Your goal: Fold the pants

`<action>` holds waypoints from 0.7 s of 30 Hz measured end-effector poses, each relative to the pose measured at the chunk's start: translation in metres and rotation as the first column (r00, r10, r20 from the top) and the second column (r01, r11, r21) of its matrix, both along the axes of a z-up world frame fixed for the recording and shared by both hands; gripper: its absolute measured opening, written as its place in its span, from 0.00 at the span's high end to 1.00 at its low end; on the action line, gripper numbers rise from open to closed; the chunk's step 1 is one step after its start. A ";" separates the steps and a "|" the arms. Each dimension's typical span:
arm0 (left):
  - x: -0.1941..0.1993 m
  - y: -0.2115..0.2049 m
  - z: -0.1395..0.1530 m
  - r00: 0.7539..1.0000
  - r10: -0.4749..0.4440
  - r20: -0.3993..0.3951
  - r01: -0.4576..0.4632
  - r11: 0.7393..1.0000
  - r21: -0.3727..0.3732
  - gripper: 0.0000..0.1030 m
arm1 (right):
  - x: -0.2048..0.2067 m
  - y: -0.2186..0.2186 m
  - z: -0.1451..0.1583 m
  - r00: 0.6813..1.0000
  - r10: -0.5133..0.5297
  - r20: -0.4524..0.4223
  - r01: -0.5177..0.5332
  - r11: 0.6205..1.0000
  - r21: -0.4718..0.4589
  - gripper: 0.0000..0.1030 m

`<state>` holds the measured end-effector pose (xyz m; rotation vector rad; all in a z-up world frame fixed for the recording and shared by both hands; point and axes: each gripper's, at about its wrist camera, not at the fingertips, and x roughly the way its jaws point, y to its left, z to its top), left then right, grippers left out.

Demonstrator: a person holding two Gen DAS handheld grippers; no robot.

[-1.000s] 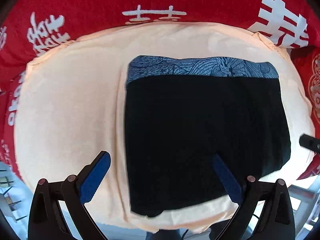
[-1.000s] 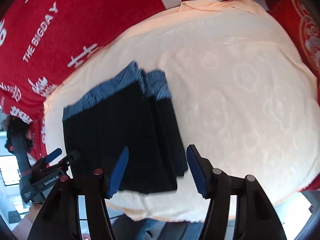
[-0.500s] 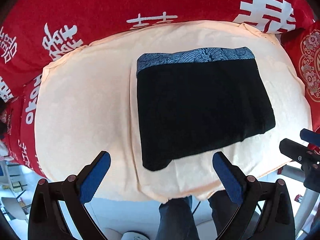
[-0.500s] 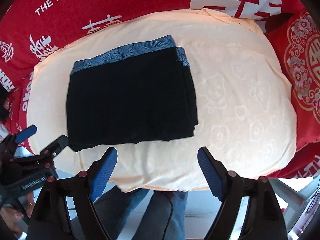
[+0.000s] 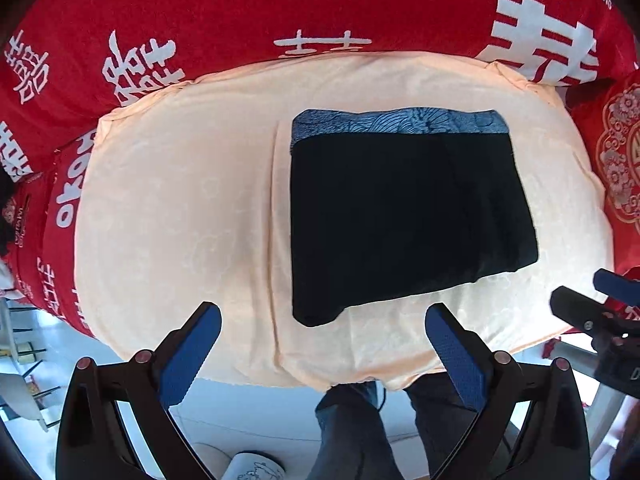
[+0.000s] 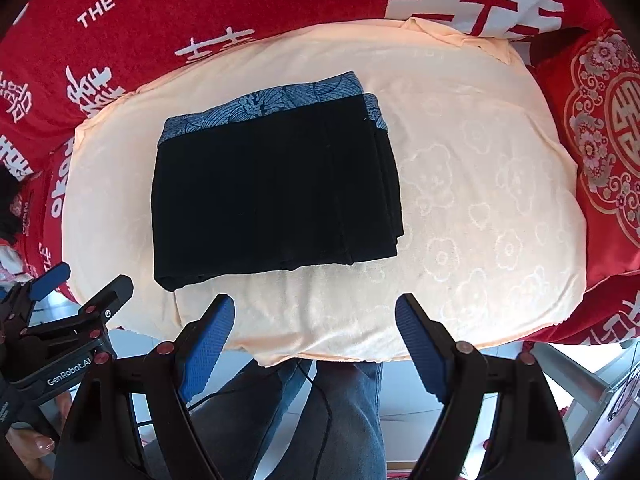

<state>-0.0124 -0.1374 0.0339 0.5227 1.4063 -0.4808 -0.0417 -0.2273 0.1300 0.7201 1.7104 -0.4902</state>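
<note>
The black pants (image 5: 404,216) lie folded into a flat rectangle on the peach cloth (image 5: 180,216), their blue patterned waistband (image 5: 396,122) at the far edge. They also show in the right wrist view (image 6: 272,196), with stacked fold edges on their right side. My left gripper (image 5: 322,320) is open and empty, held back near the cloth's front edge. My right gripper (image 6: 314,312) is open and empty, also just short of the pants. The left gripper also shows in the right wrist view (image 6: 68,284), and the right gripper at the right edge of the left wrist view (image 5: 592,296).
The peach cloth (image 6: 480,208) covers a table draped in a red blanket with white lettering (image 5: 320,8). A red and gold patterned cushion (image 6: 608,128) sits at the right. The person's legs in jeans (image 6: 332,420) stand below the table's front edge.
Both grippers have let go of the pants and pulled back and up from them. The pants now lie wholly in view, folded and still.
</note>
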 end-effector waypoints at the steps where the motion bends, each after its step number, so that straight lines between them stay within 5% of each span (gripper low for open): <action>1: 0.000 -0.001 0.001 1.000 0.000 -0.004 0.000 1.000 -0.006 0.00 | 0.001 0.001 0.001 1.000 0.007 0.000 -0.007 1.000 -0.003 0.18; 21: -0.003 -0.010 0.008 0.999 -0.037 0.028 0.036 0.999 0.025 0.00 | 0.008 -0.004 0.006 1.000 0.027 0.004 -0.027 0.999 -0.025 0.18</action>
